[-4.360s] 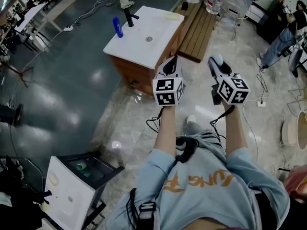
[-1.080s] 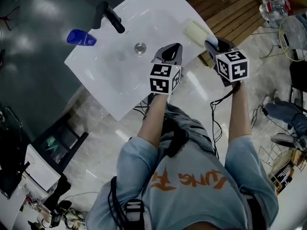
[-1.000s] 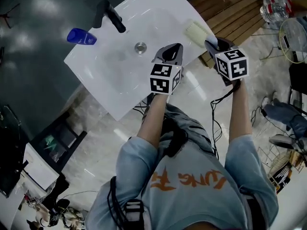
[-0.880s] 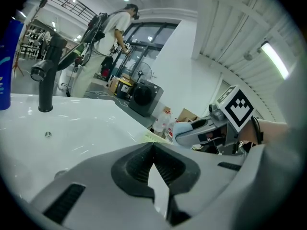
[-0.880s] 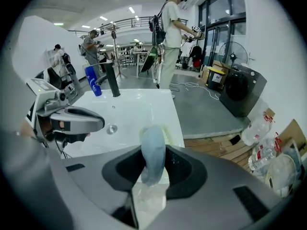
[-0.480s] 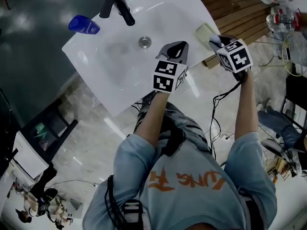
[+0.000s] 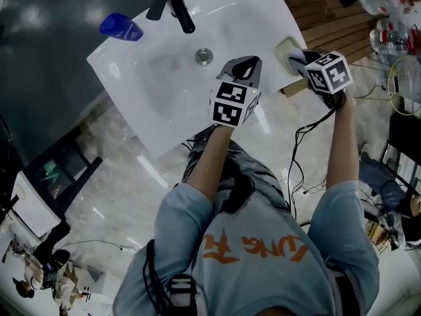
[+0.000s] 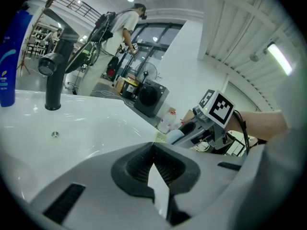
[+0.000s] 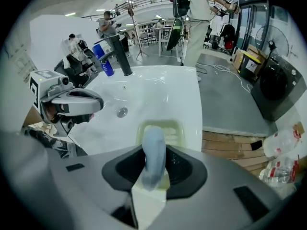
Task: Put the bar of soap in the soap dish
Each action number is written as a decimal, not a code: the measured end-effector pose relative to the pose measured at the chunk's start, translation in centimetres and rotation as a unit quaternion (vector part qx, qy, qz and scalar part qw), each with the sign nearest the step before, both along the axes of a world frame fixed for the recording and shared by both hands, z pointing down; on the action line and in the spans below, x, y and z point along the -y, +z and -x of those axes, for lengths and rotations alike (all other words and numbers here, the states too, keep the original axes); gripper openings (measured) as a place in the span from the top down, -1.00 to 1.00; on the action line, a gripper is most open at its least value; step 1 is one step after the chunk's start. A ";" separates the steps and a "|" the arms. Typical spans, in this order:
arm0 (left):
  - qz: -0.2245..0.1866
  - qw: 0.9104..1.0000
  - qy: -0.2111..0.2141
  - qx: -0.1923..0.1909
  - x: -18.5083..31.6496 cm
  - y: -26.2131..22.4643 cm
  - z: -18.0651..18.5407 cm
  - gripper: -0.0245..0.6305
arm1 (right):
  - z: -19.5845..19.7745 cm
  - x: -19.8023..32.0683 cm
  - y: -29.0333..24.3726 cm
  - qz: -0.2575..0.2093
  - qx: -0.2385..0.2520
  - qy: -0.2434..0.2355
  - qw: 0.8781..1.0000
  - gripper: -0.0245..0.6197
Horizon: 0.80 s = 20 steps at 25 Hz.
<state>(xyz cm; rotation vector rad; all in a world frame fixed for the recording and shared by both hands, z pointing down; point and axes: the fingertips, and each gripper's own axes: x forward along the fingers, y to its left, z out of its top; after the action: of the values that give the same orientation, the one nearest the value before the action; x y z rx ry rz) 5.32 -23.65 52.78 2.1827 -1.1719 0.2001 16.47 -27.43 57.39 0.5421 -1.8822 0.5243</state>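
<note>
- In the head view, the right tongs point(image 7: 297, 55) cover part of the soap dish point(image 7: 285, 45).
- The bar of soap point(image 9: 153, 147) hides the dish's middle.
- The tap point(image 7: 174, 5) is cut off at the head view's top edge.
- The blue bottle point(image 8: 9, 56) runs off the left gripper view's edge.

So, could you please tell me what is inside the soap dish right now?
Nothing shows inside the soap dish: its ribbed floor looks bare. The bar of soap, gripped in the right claw, hides the dish's middle, so that part is unseen.
</note>
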 end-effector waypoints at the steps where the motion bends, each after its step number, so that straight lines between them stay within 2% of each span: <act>1: 0.000 1.000 0.000 0.001 0.0 0.0 0.0 0.86 | 0.1 0.2 0.1 0.000 0.006 0.002 1.000 0.50; 8: 0.000 1.000 -0.005 0.002 0.0 -0.1 0.5 0.86 | -0.7 1.3 0.0 -0.030 0.038 0.043 0.998 0.36; 13: -0.009 1.000 0.003 -0.003 -0.1 -0.9 -0.5 0.86 | -2.6 2.2 -1.9 -0.081 0.072 0.096 0.989 0.31; 16: -0.017 1.000 0.007 -0.002 -0.3 -1.4 -1.0 0.86 | -3.2 2.4 -3.7 -0.117 0.096 0.131 0.980 0.32; 18: -0.025 1.000 0.007 -0.001 -0.3 -2.1 -1.3 0.86 | -3.4 2.3 -5.4 -0.153 0.120 0.153 0.969 0.37; 20: -0.037 0.999 0.007 0.001 -0.5 -3.1 -1.5 0.86 | -2.9 1.7 -7.7 -0.180 0.173 0.176 0.952 0.65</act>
<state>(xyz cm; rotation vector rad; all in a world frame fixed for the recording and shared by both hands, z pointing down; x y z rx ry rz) 6.85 -23.18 49.72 2.2560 -1.1834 0.1662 19.36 -29.15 49.73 1.1017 -2.2473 0.5332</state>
